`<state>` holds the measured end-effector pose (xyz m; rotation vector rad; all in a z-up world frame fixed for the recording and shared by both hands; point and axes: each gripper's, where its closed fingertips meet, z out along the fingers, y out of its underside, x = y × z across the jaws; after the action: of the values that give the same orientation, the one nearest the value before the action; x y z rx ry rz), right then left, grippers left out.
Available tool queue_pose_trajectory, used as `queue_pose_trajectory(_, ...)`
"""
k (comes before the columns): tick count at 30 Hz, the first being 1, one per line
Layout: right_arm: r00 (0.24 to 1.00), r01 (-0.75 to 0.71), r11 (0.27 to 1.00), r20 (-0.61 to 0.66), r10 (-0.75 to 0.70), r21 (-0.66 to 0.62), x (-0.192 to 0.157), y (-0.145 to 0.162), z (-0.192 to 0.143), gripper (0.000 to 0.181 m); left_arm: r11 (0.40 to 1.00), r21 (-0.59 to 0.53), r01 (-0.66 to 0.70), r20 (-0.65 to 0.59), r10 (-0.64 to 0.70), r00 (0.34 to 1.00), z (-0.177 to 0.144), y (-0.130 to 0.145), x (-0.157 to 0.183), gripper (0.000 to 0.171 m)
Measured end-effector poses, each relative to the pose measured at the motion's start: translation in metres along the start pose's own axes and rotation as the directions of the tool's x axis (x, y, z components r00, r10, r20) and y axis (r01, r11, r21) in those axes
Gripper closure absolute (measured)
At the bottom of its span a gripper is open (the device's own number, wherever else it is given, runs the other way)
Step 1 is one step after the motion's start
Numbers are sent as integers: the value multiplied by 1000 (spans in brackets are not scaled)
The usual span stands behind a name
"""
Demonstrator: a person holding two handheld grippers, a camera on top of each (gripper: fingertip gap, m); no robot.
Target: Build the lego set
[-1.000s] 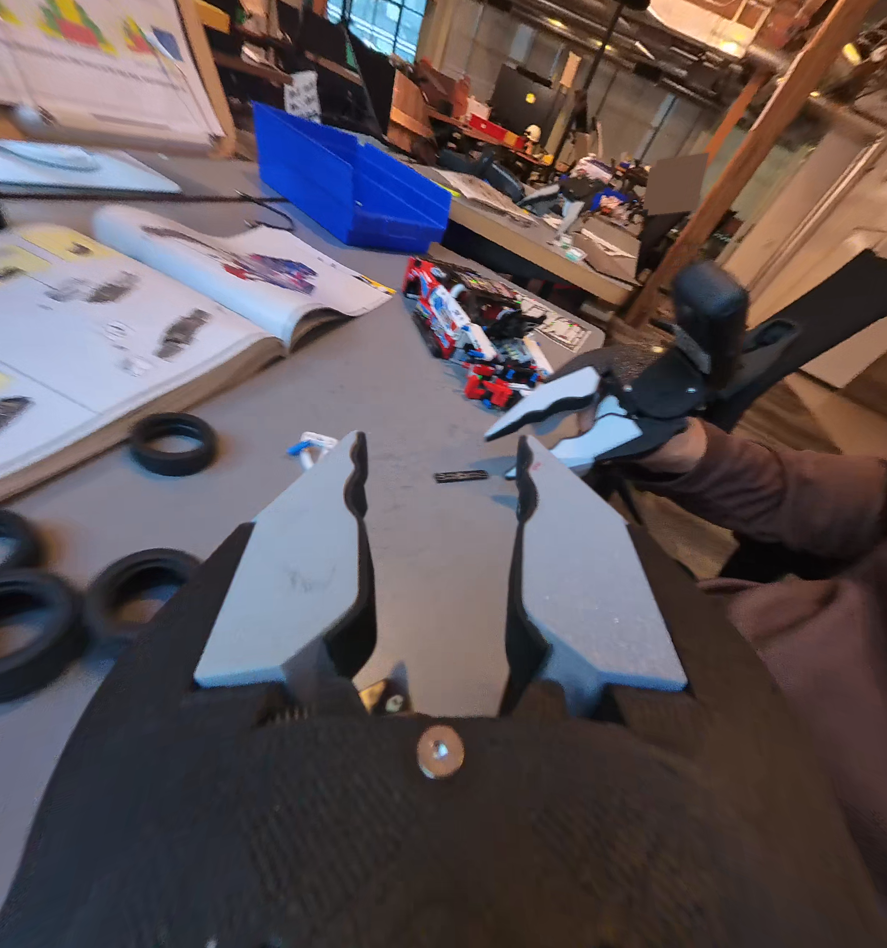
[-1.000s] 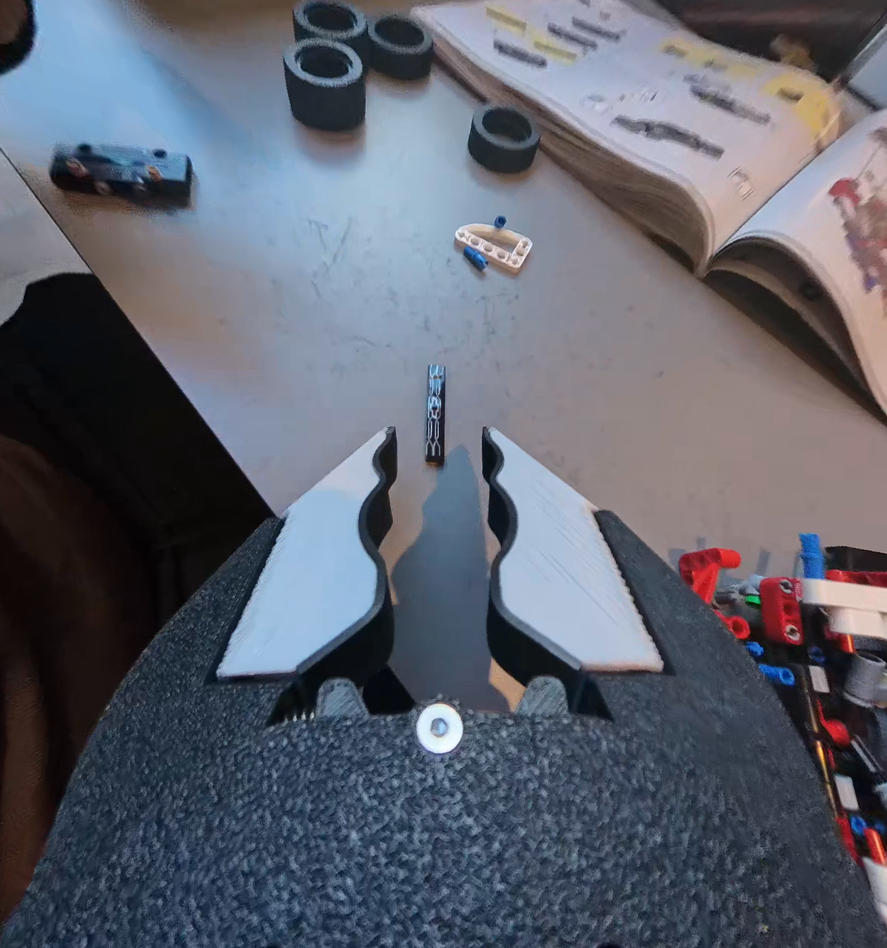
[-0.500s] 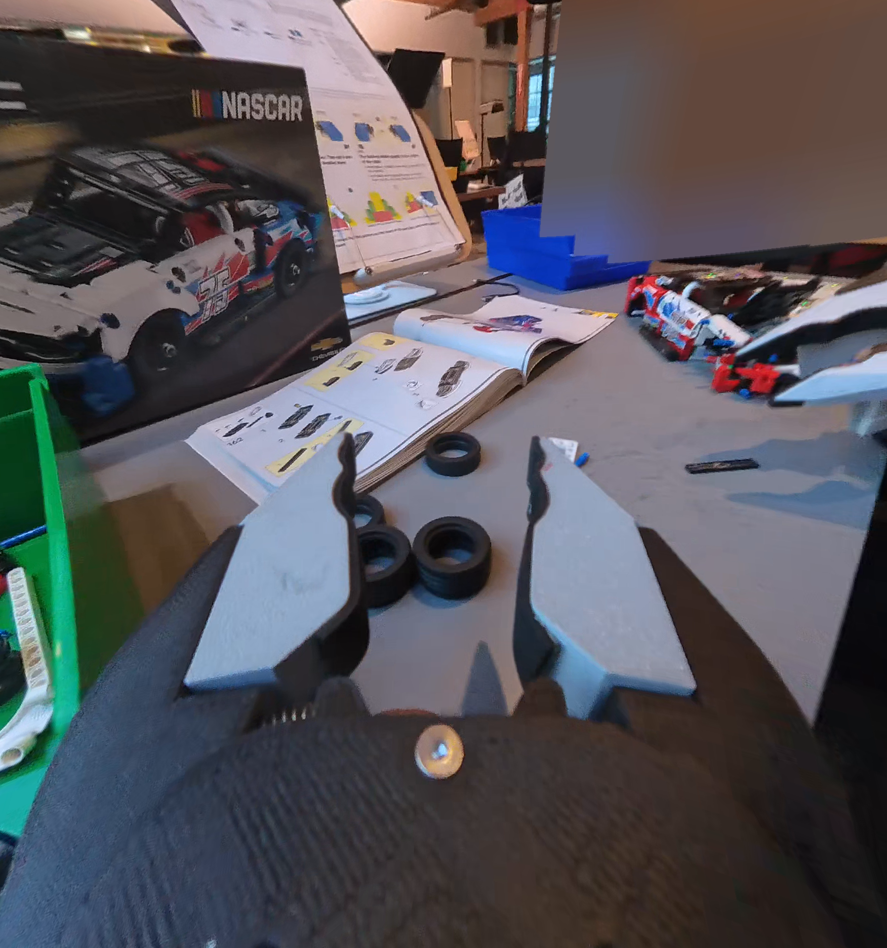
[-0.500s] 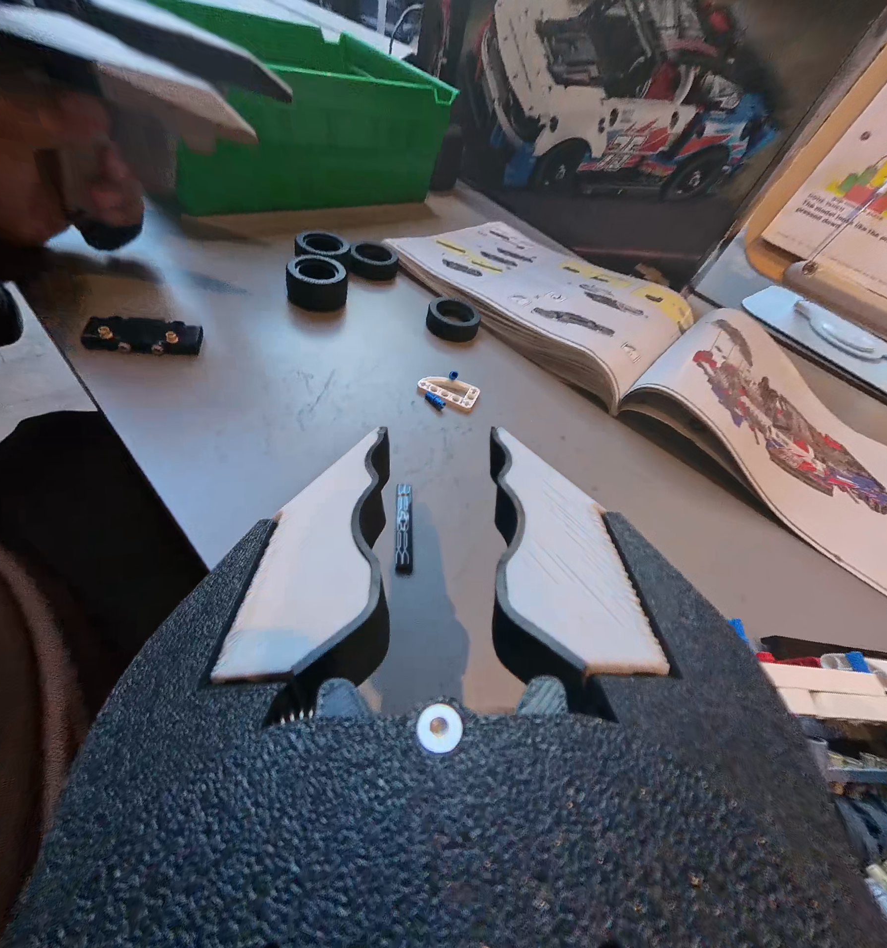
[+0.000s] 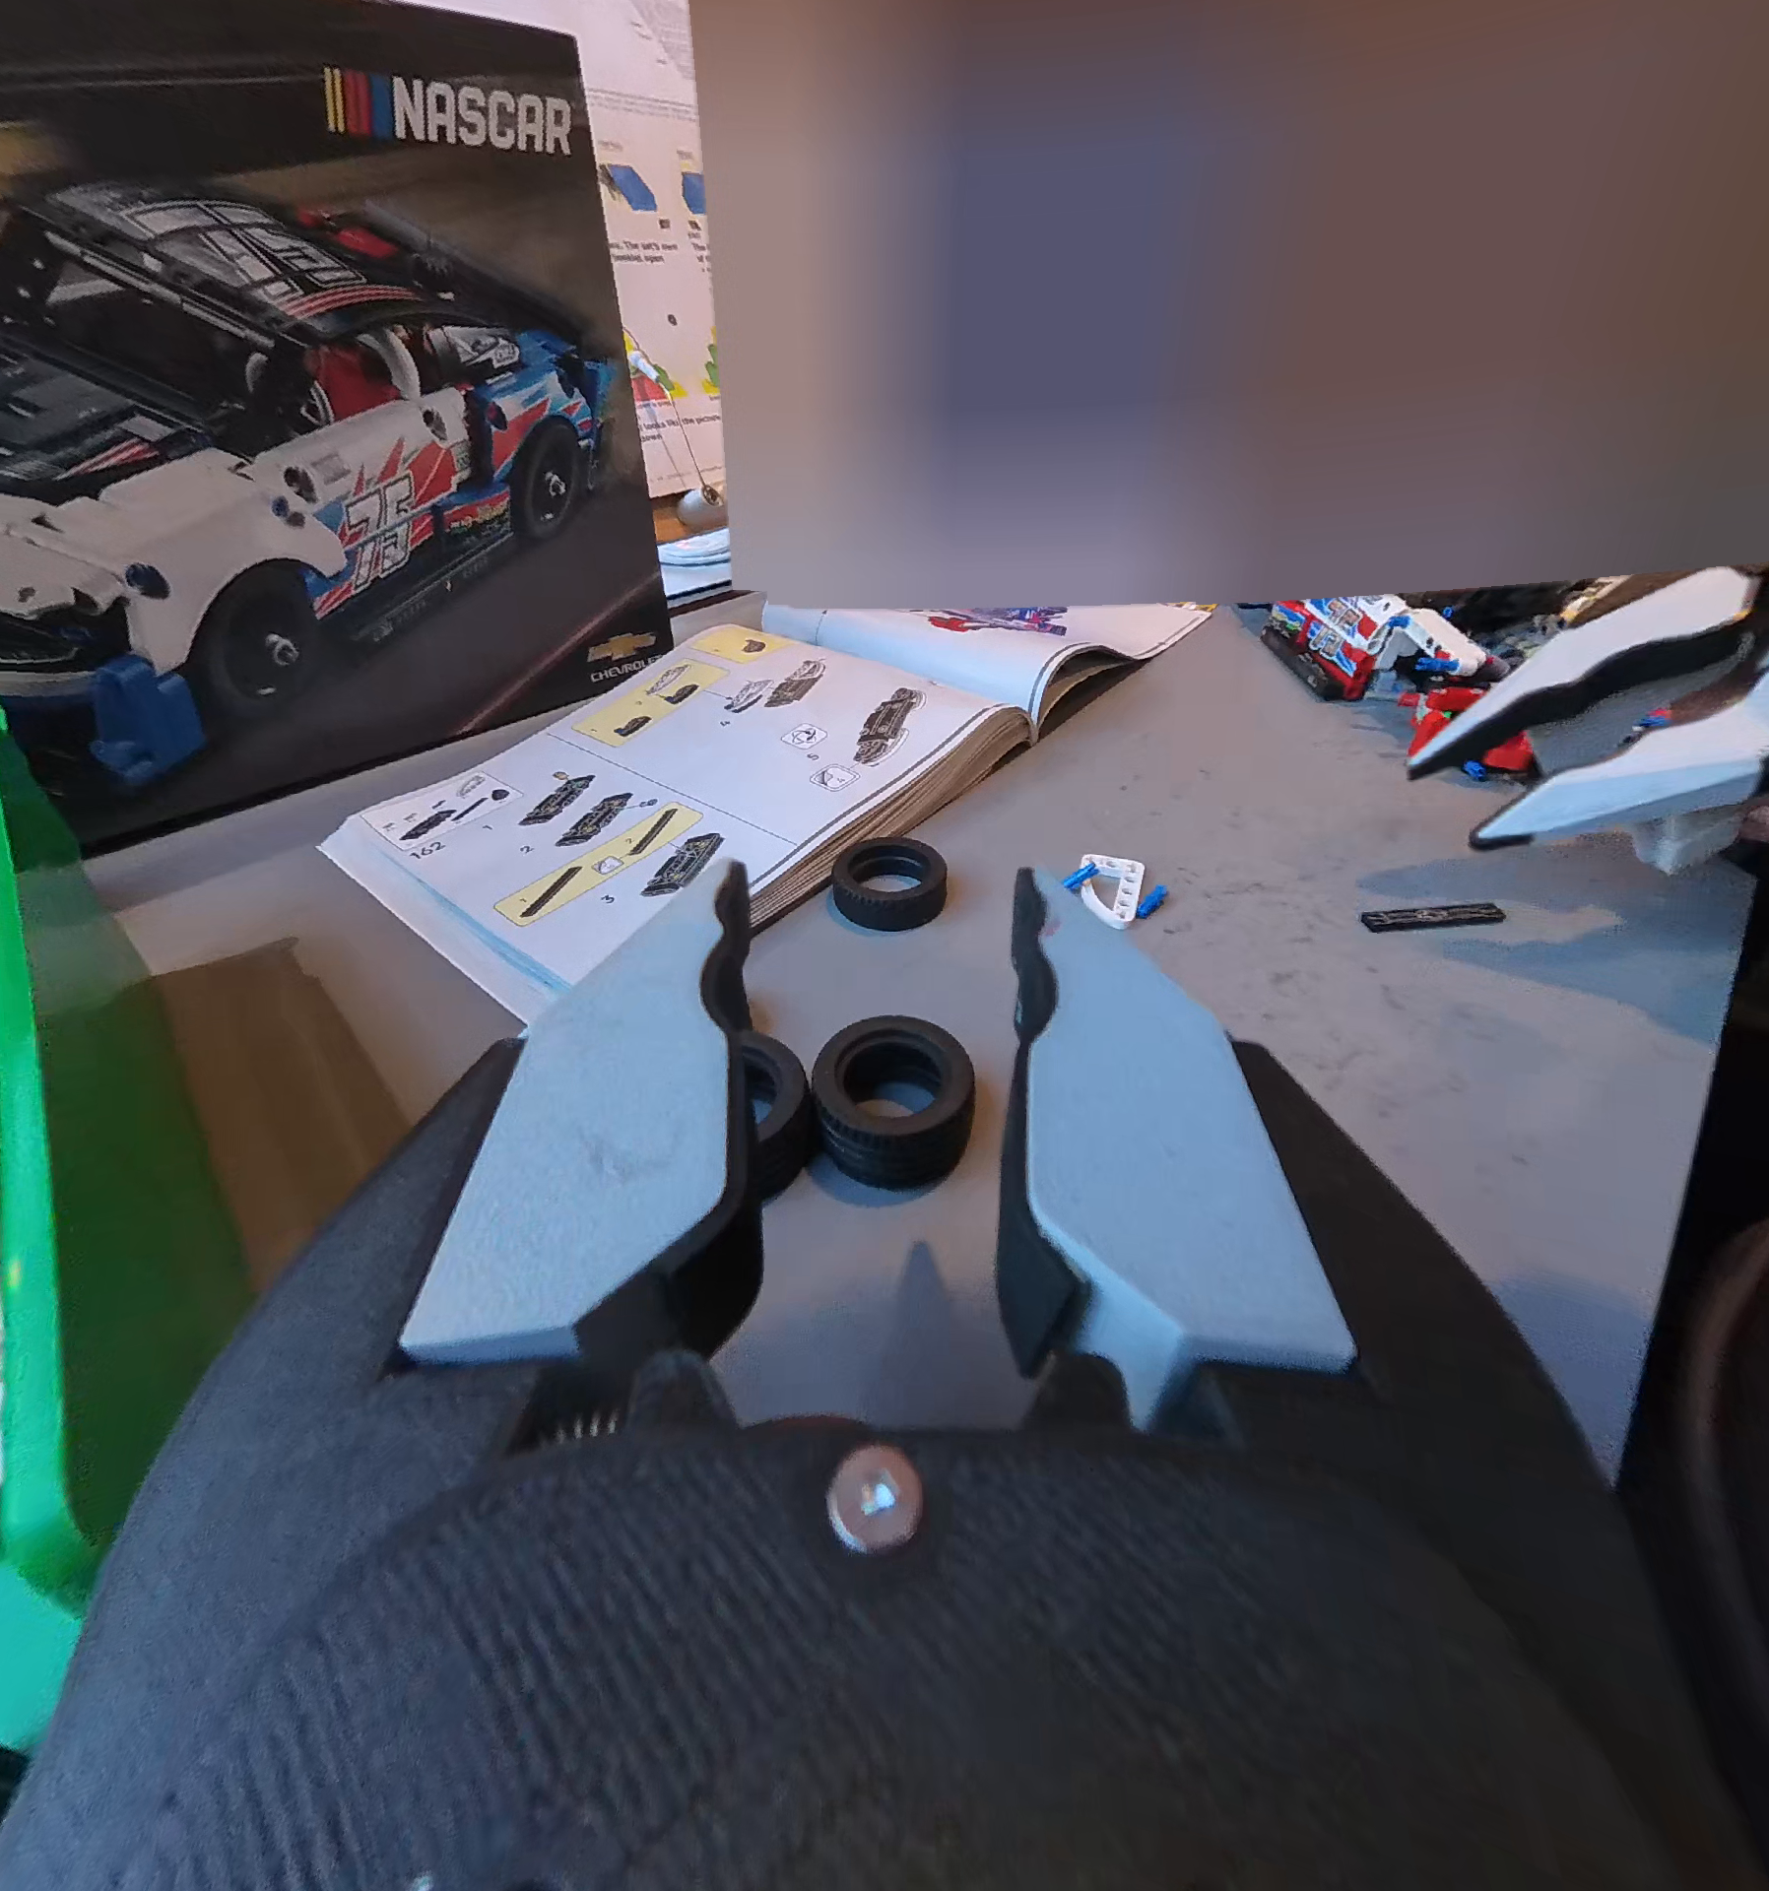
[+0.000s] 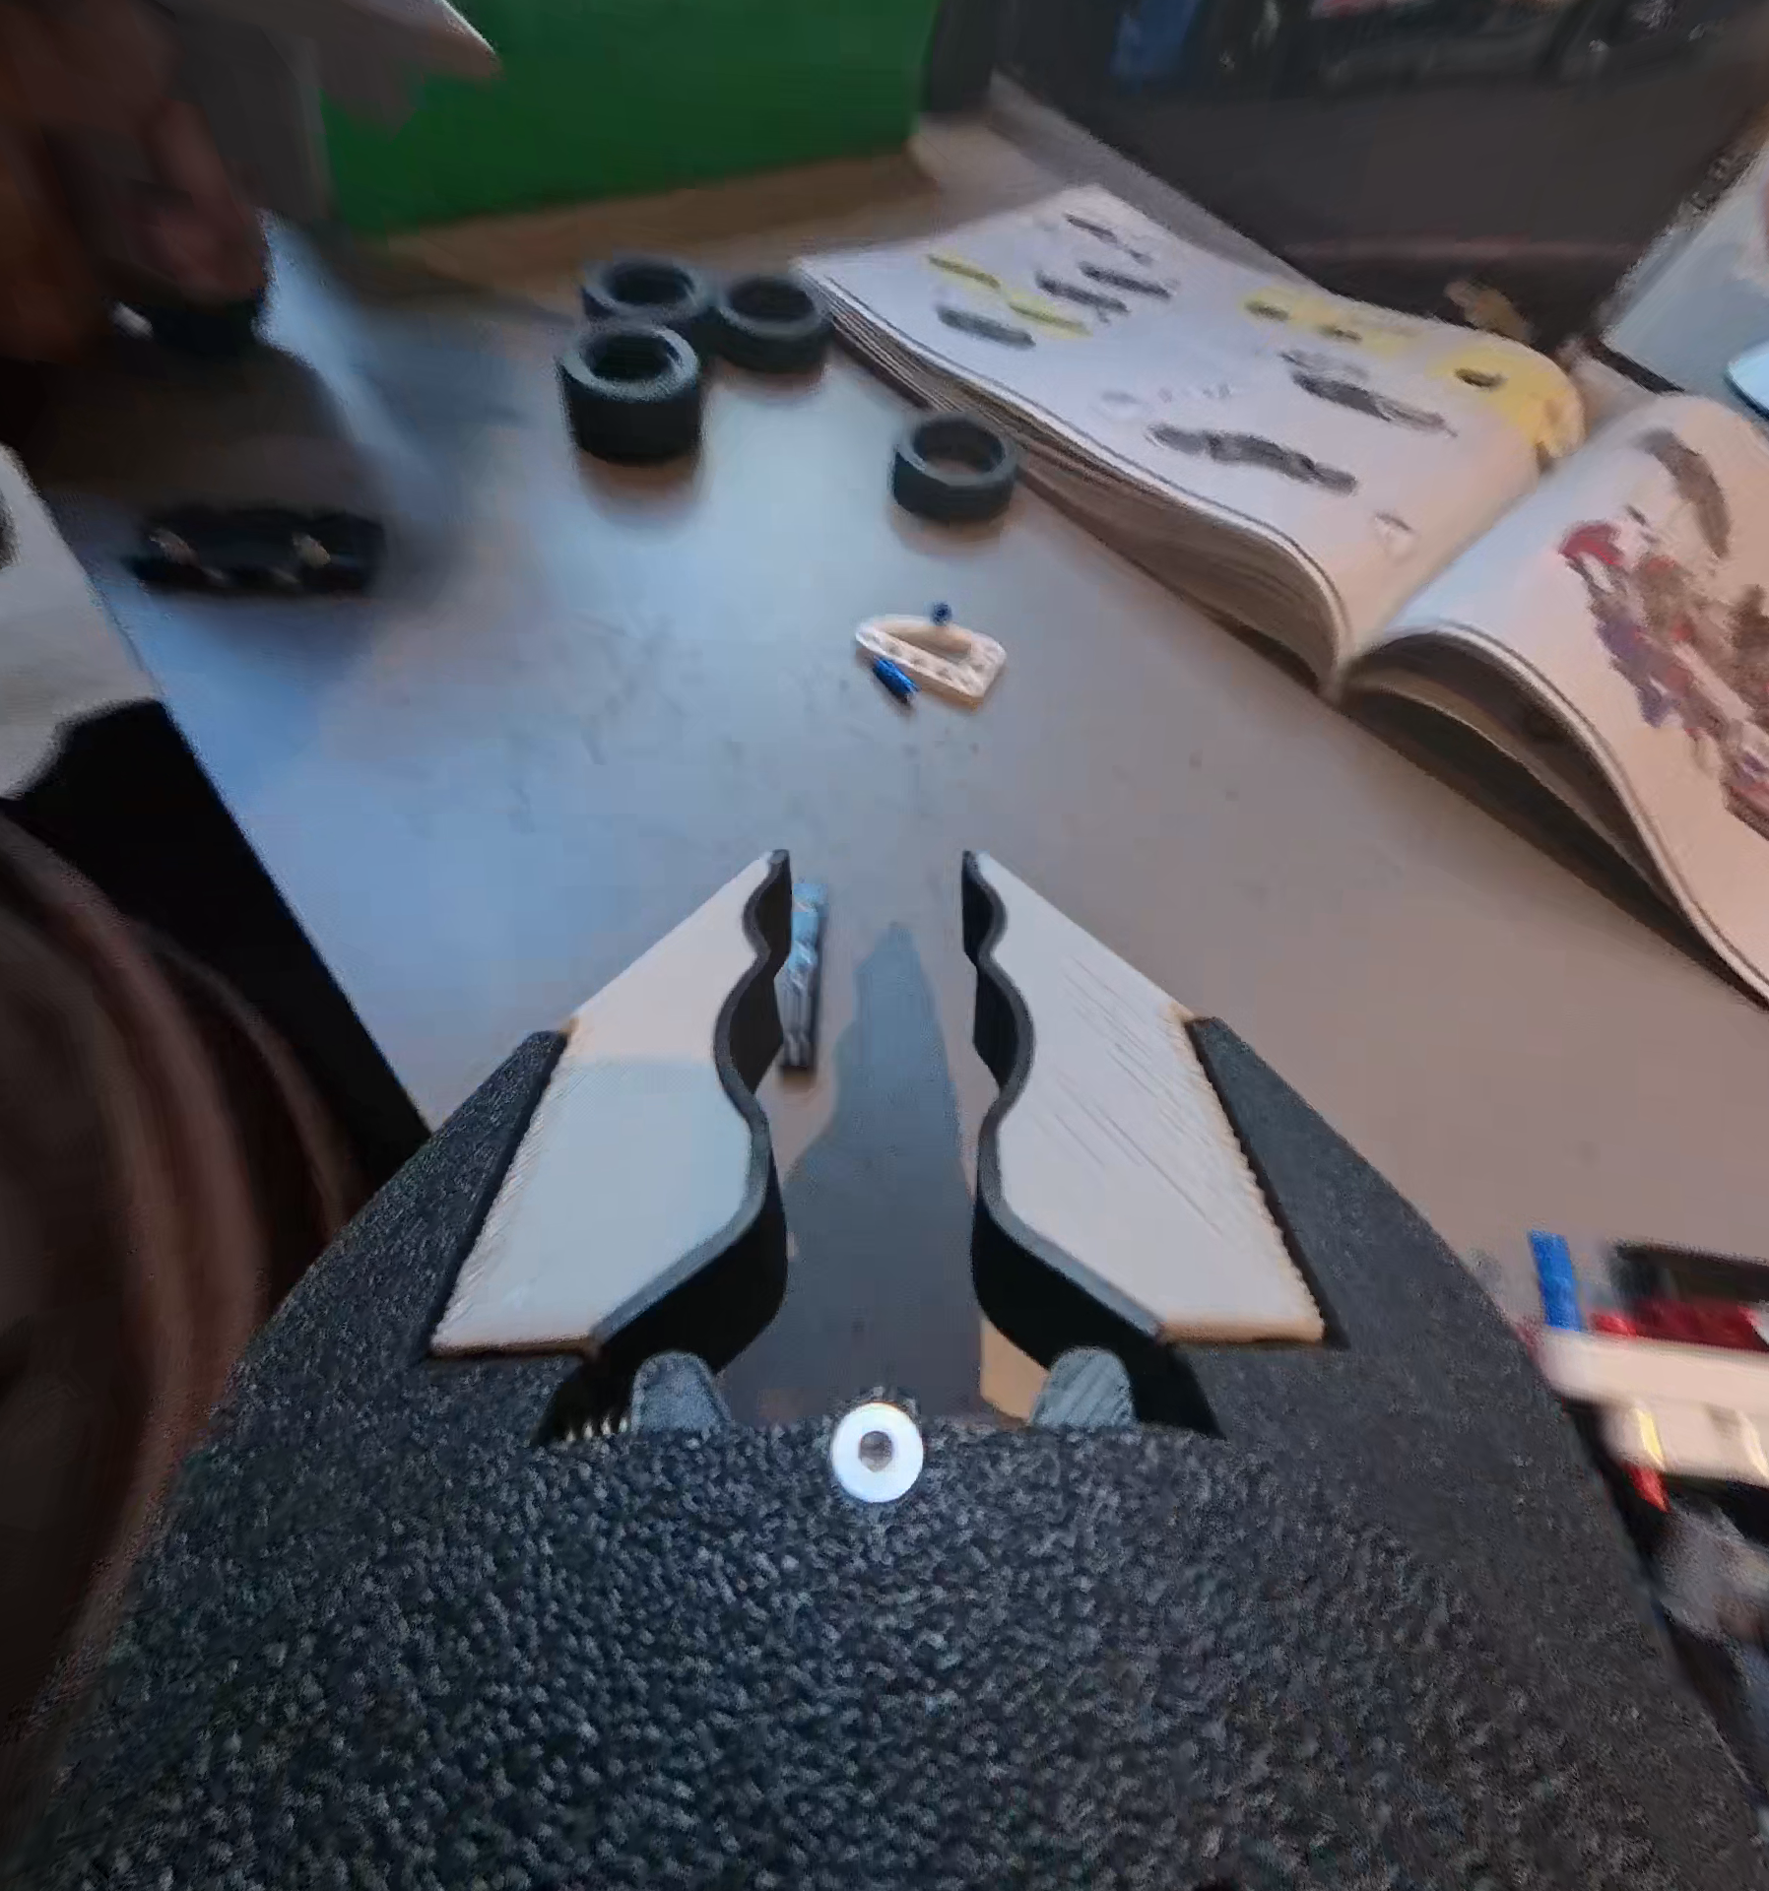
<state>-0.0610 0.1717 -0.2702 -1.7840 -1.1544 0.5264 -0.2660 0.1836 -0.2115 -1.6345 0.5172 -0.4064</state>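
Observation:
My left gripper (image 5: pixel 875 890) is open and empty, held above several black tyres (image 5: pixel 896 1100) on the grey table (image 5: pixel 1372 1074). My right gripper (image 6: pixel 875 870) is open and empty; a thin black flat piece (image 6: pixel 804 972) lies on the table between its fingers, close to the left one. That piece (image 5: pixel 1433 916) and the right gripper (image 5: pixel 1453 793) also show in the left wrist view. A white angled beam with blue pins (image 6: pixel 932 650) lies further ahead, also in the left wrist view (image 5: pixel 1116 888). The part-built car (image 5: pixel 1372 645) sits at the far right, and in the right wrist view (image 6: pixel 1699 1371).
An open instruction booklet (image 5: pixel 758 778) lies behind the tyres, also in the right wrist view (image 6: pixel 1320 440). The set's box (image 5: pixel 277 409) stands at the back. A green bin (image 5: pixel 11 1177) with parts is at the left. A black block (image 6: pixel 256 547) lies near the table's edge. My hands' fingertips stand some 20 centimetres from each other. My left gripper's tips are some 12 centimetres from the black block (image 6: pixel 256 547).
My left gripper has swung left from the black flat piece to the tyres and box. My right gripper has moved forward, so the flat piece now lies between its fingers.

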Motion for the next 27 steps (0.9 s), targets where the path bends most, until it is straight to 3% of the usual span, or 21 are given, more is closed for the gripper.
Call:
queue_pose_trajectory(2, 1000, -8, 1000, -29, 8, -9, 4, 7, -8, 150, 1000, -9, -5, -4, 5, 1000, 1, 1, 1, 122)
queue_pose_trajectory(5, 999, -5, 997, 43, 8, -75, -9, 18, -13, 151, 1000, -23, 7, -24, -8, 1000, 3, 3, 2, 124)
queue_pose_trajectory(7, 999, 33, 991, 10, -32, -130, -4, 28, -12, 154, 1000, -14, 15, -28, -15, 999, 2, 2, 2, 124)
queue_pose_trajectory(11, 997, 5, 983, 77, 10, -184, -8, 36, 0, 151, 998, 29, 47, -32, -46, 998, -3, -4, -1, 126)
queue_pose_trajectory(14, 986, -22, 974, 158, 59, -225, -18, 37, 6, 166, 996, 41, 85, -41, -83, 996, -6, -5, -3, 126)
queue_pose_trajectory(17, 983, -23, 972, 170, 64, -234, -21, 36, 9, 167, 994, 26, 106, -40, -105, 994, -10, -3, -3, 125)
queue_pose_trajectory(23, 991, 17, 976, 137, 13, -218, -21, 36, 8, 174, 980, -123, 157, -54, -164, 985, -35, 14, 6, 124)
queue_pose_trajectory(27, 987, -14, 978, 154, 47, -210, -24, 37, 7, 174, 925, -359, 126, -145, -189, 971, -63, 49, 34, 129)
